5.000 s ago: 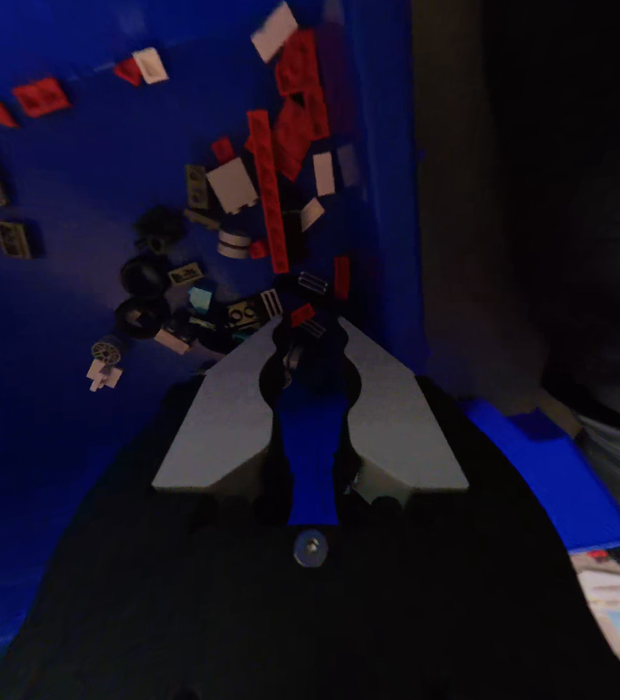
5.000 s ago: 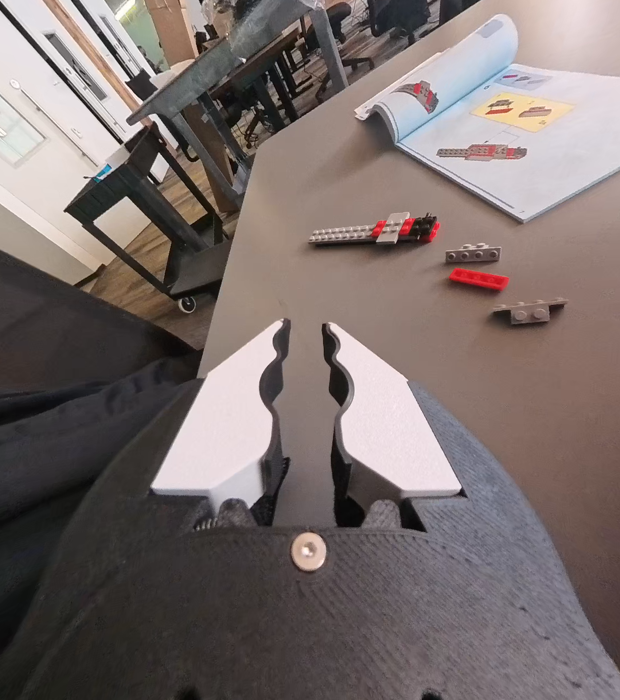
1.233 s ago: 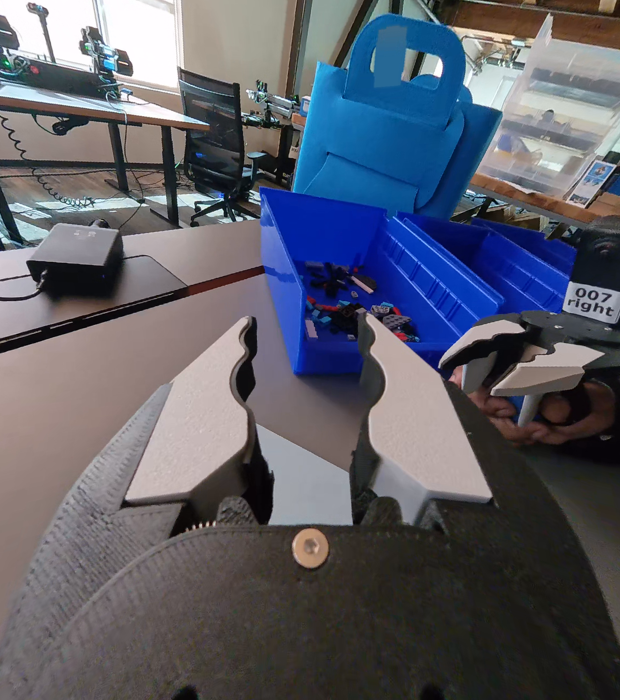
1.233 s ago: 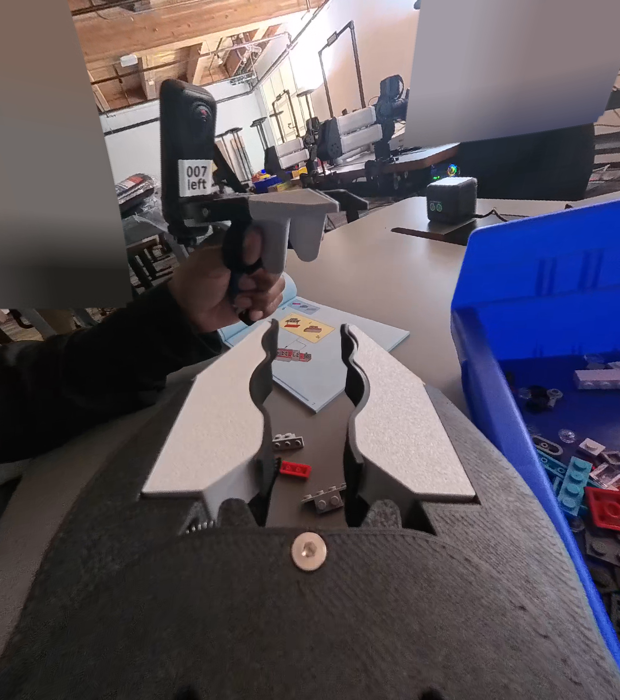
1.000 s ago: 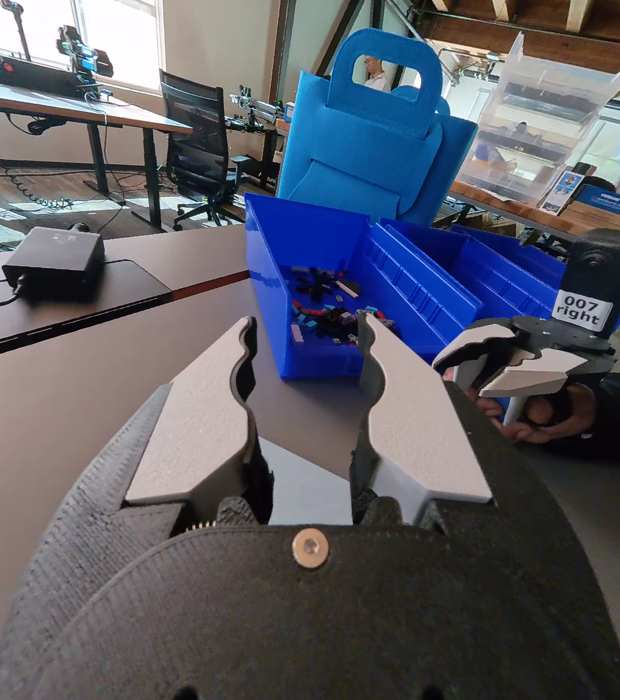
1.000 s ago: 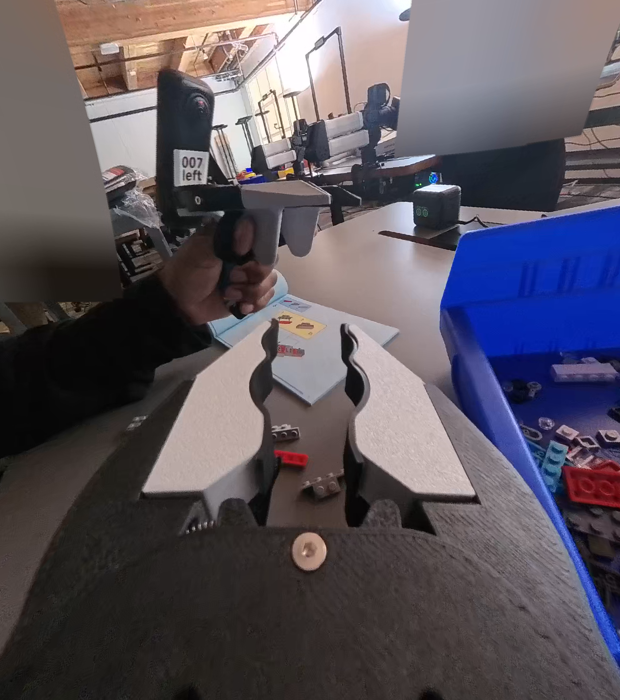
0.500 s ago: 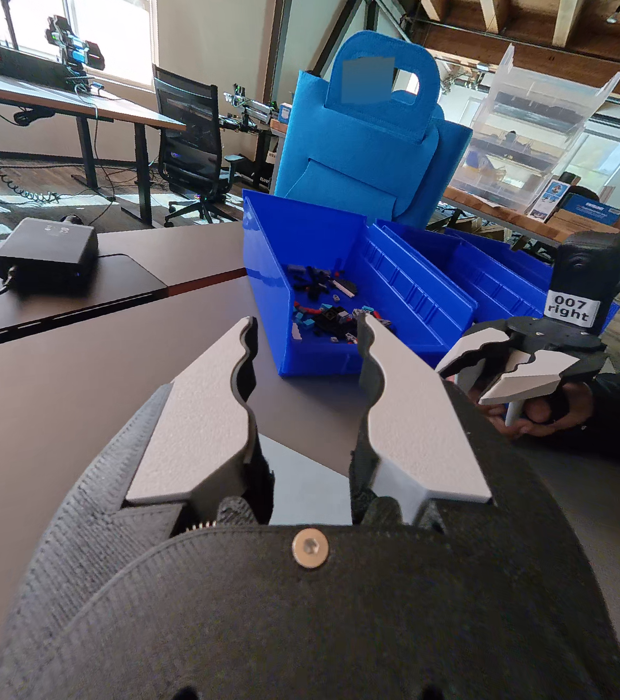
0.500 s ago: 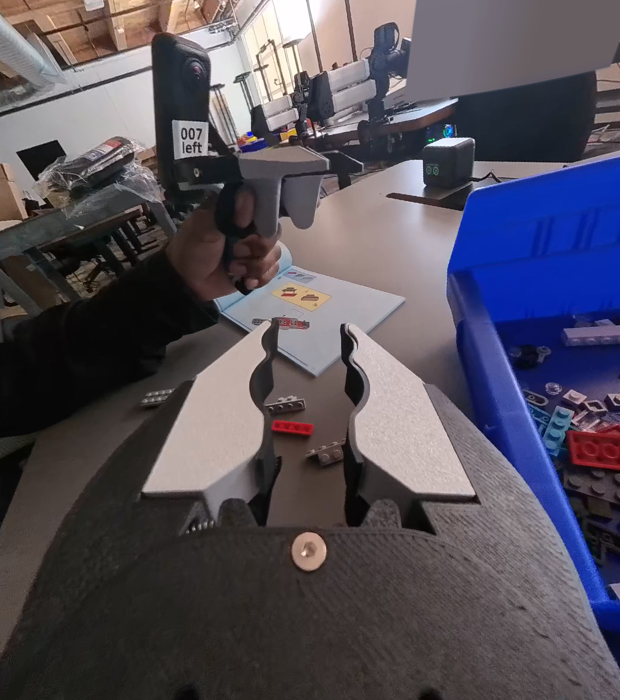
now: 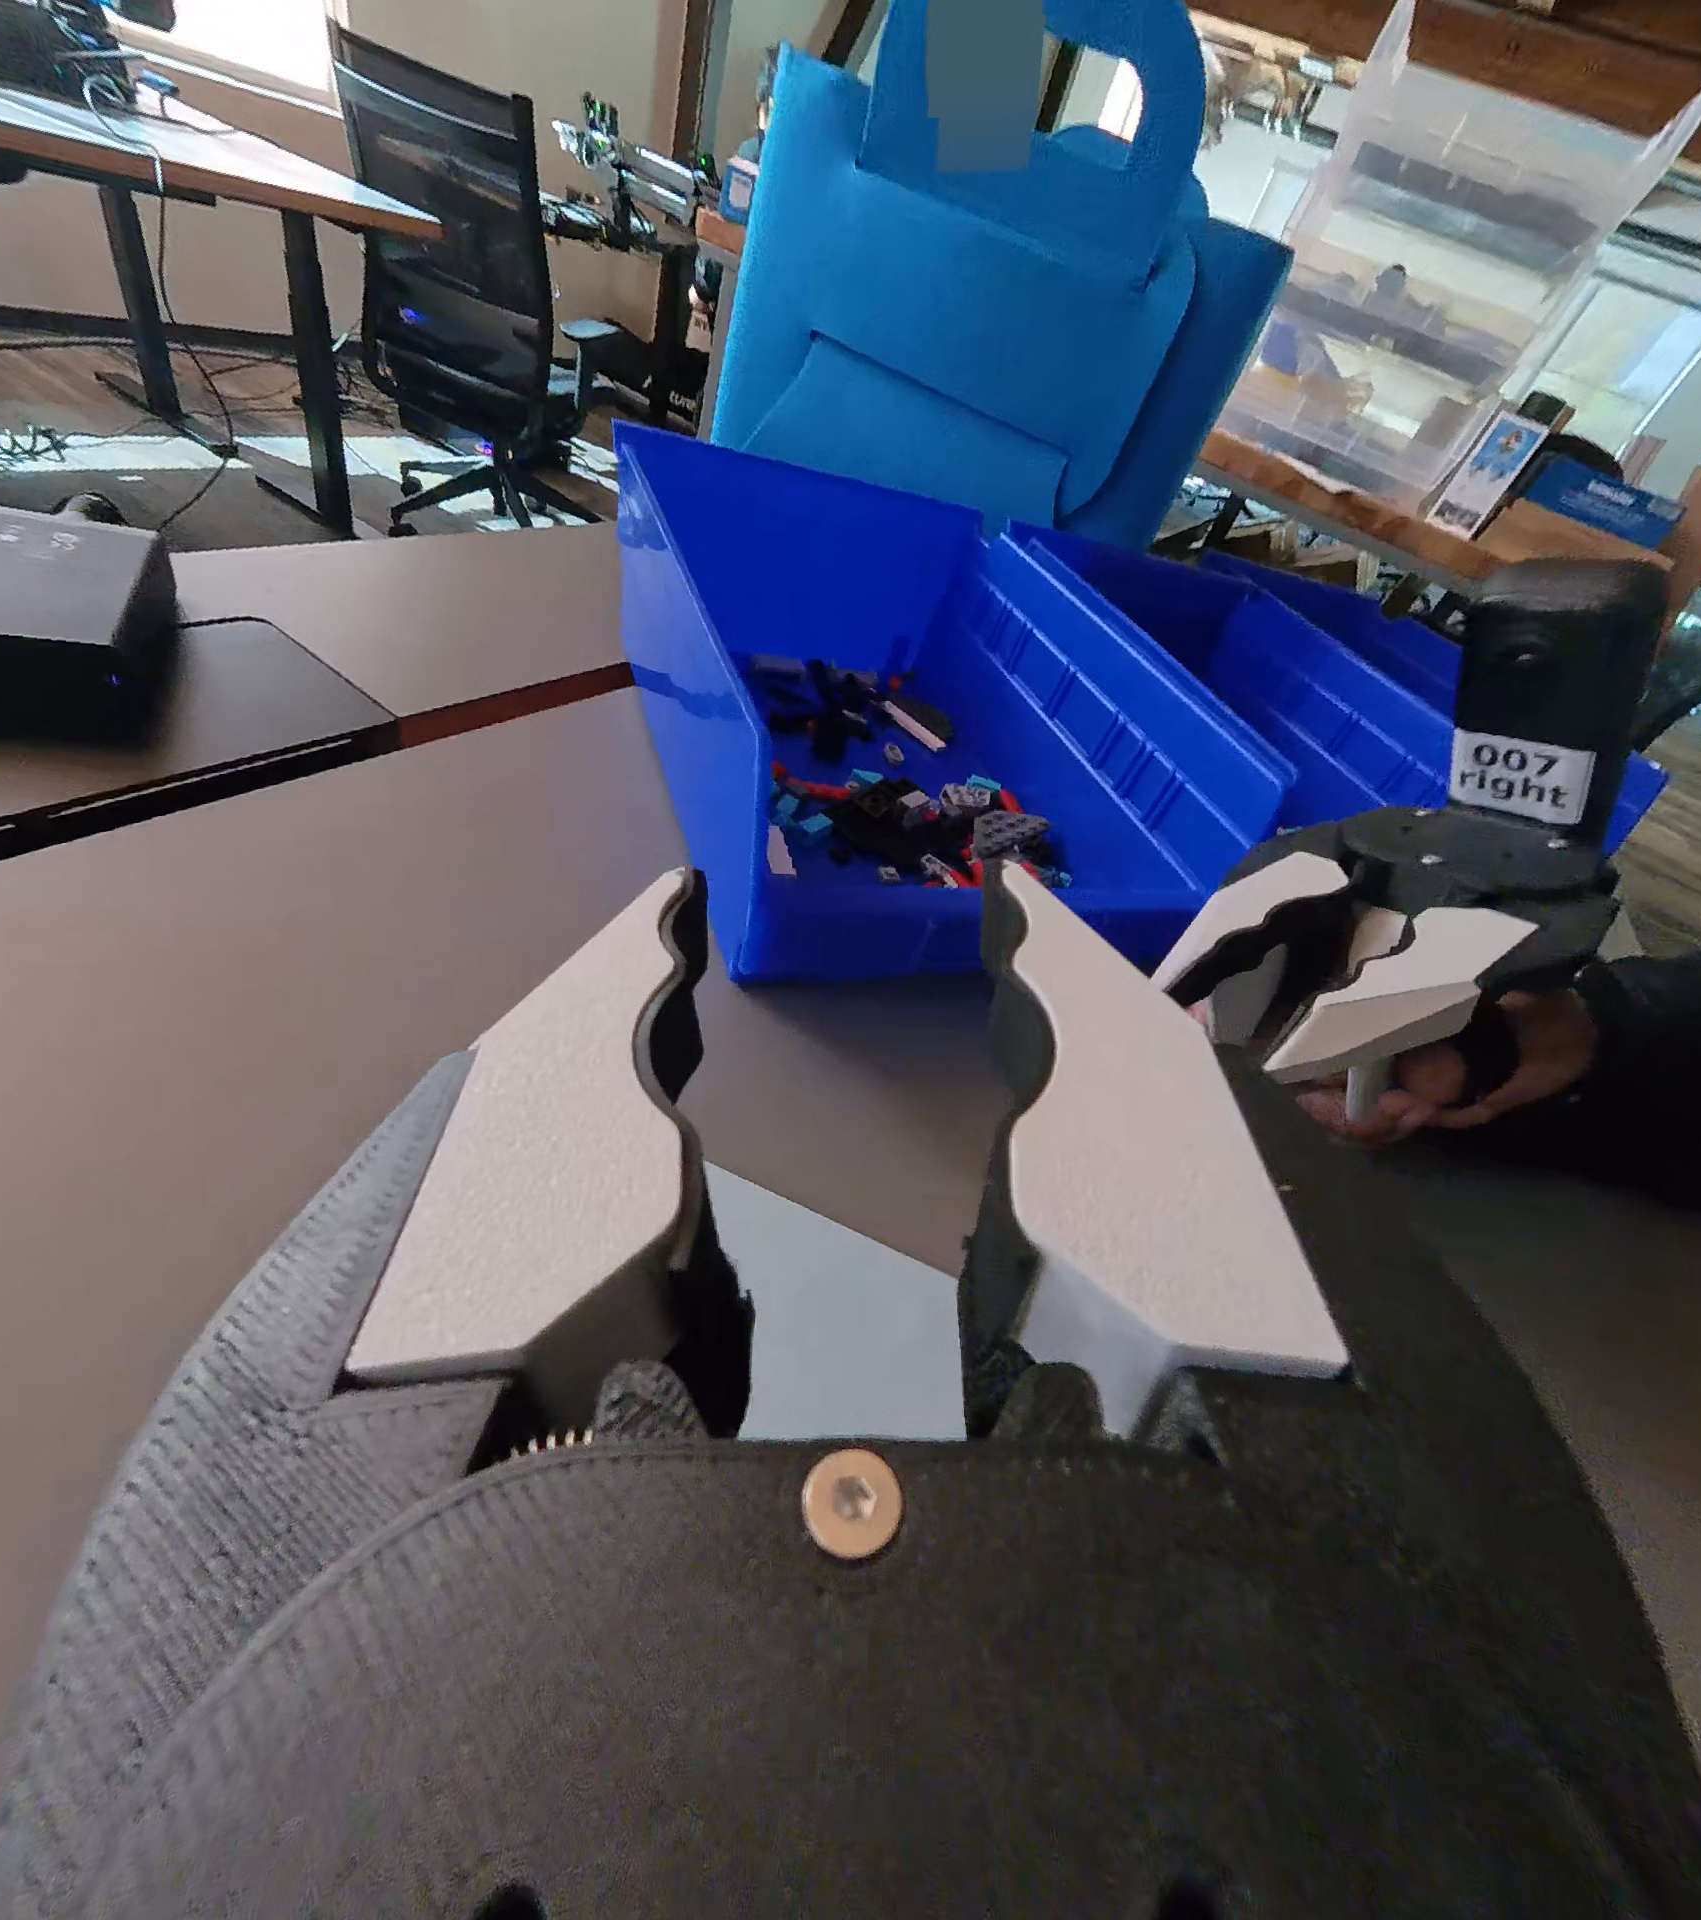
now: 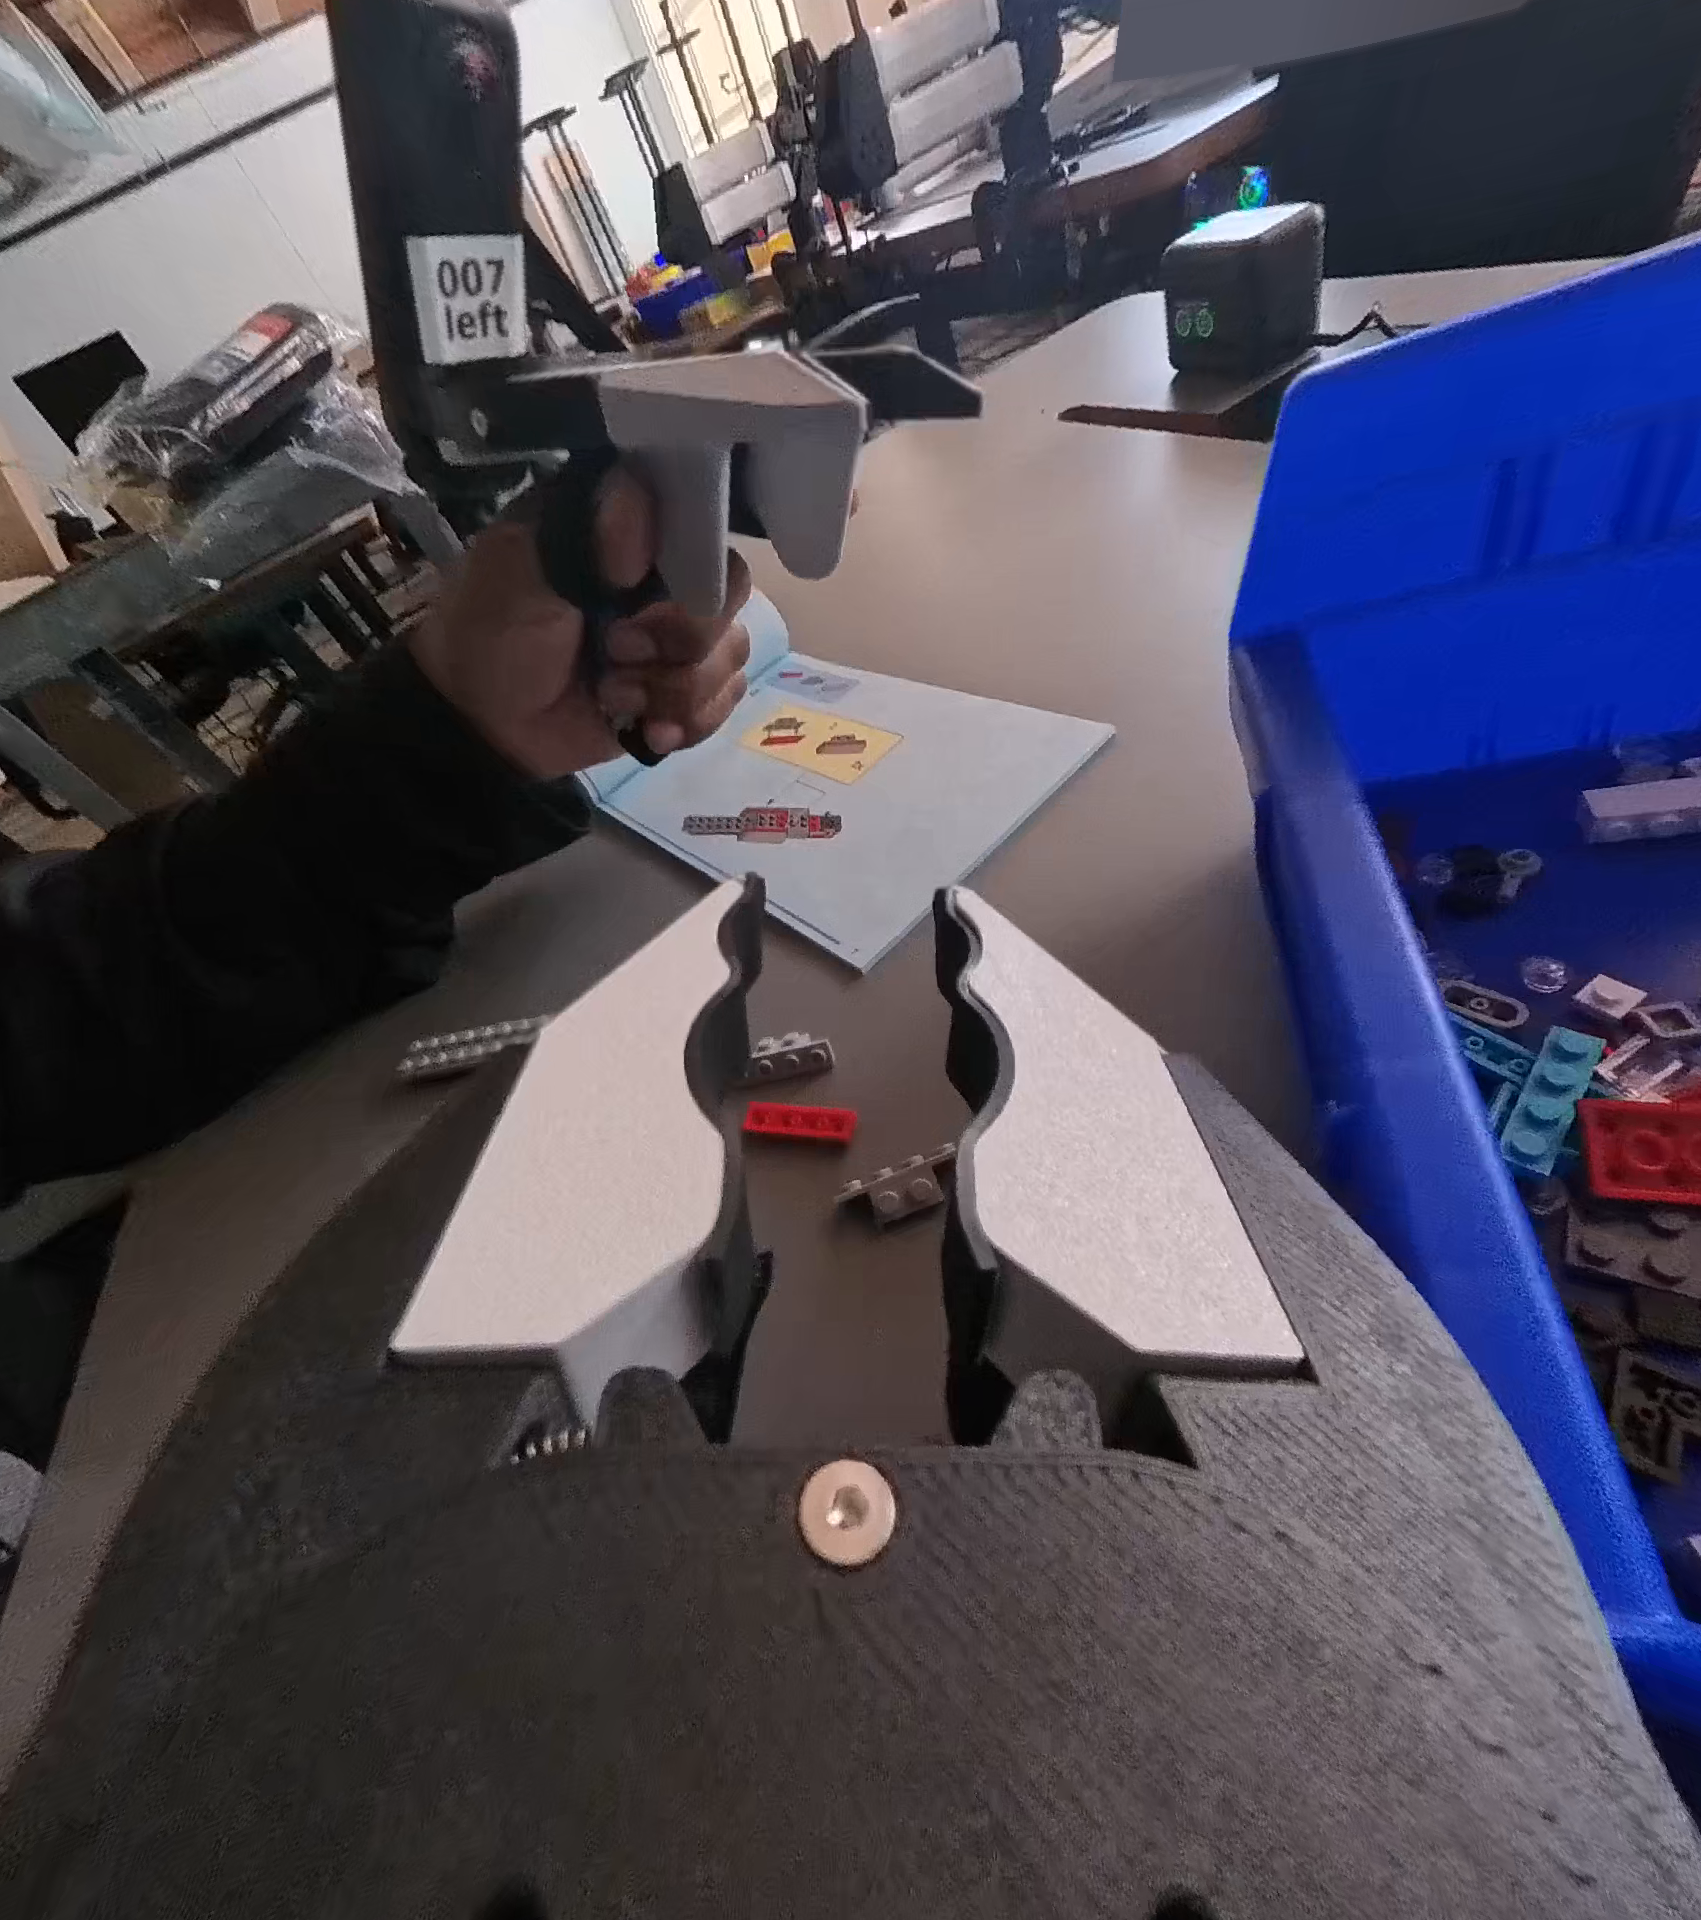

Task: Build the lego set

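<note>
My left gripper (image 9: 841, 883) is open and empty, held above the dark table and facing a blue bin (image 9: 680, 727) of loose lego pieces (image 9: 908, 810). My right gripper (image 10: 846, 888) is open and empty above three small pieces on the table: a grey plate (image 10: 789, 1060), a red plate (image 10: 800, 1120) and a grey bracket (image 10: 898, 1195). A long grey studded plate (image 10: 472, 1044) lies to their left, partly hidden by a sleeve. The open instruction booklet (image 10: 877, 790) lies beyond them. Each view shows the other gripper, hand-held: the right (image 9: 1220, 1023) and the left (image 10: 794, 468).
The blue bin (image 10: 1345, 1039) stands close on the right of my right gripper, with many pieces inside. More blue bins (image 9: 1345, 707) and a blue felt bag (image 9: 960, 312) stand behind it. A black box (image 9: 25, 613) sits far left. A dark sleeve (image 10: 202, 935) rests on the table. My right tips are roughly 8 cm from the grey bracket (image 10: 898, 1195). Between my right fingertips and the grey plate (image 10: 789, 1060) there is roughly 9 cm.
Five seconds ago my left gripper was down inside the bin; it now hovers over the table. My right gripper has swung round and, in the last second, moved closer over the three small pieces.
</note>
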Demonstrator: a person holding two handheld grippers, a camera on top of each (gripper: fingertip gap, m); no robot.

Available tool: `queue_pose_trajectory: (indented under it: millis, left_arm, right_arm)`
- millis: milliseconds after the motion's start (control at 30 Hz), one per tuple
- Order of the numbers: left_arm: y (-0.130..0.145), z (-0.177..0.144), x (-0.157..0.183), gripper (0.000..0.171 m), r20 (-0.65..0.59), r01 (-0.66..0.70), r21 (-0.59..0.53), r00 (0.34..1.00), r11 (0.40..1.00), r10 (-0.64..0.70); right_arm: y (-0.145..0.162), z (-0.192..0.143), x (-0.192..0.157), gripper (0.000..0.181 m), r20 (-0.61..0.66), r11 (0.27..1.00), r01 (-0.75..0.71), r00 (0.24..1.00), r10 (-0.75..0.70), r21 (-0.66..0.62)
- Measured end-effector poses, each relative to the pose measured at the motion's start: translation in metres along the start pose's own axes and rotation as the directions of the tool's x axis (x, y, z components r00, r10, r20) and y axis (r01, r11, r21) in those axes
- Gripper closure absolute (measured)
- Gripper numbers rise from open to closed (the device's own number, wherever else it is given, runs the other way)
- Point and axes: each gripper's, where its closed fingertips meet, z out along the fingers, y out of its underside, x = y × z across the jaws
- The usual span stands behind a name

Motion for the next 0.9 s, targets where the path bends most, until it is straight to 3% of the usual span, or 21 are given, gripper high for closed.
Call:
queue_pose_trajectory:
  millis: [233, 400, 533, 733, 900]
  left_arm:
    - [0.016, 0.008, 0.008, 0.120, -0.048, -0.010, -0.085, 0.999, 0.996, 0.006]
    - [0.033, 0.014, 0.021, 0.120, -0.110, -0.045, -0.186, 0.994, 0.981, 0.025]
    - [0.048, 0.015, 0.033, 0.121, -0.175, -0.081, -0.268, 0.984, 0.960, 0.034]
    - [0.077, 0.011, 0.060, 0.125, -0.317, -0.190, -0.396, 0.947, 0.898, 0.061]
    - [0.108, 0.005, 0.093, 0.137, -0.470, -0.362, -0.474, 0.875, 0.803, 0.117]
  right_arm:
    - [0.022, -0.001, 0.004, 0.147, -0.025, 0.983, 0.072, 0.997, -0.077, -0.168]
    - [0.049, -0.006, 0.011, 0.144, -0.035, 0.919, 0.168, 0.981, -0.193, -0.357]
    - [0.061, -0.007, 0.007, 0.138, 0.000, 0.884, 0.204, 0.974, -0.225, -0.421]
    - [0.076, -0.007, 0.010, 0.125, -0.002, 0.827, 0.255, 0.955, -0.296, -0.501]
    - [0.080, -0.006, 0.011, 0.142, -0.009, 0.802, 0.293, 0.937, -0.348, -0.521]
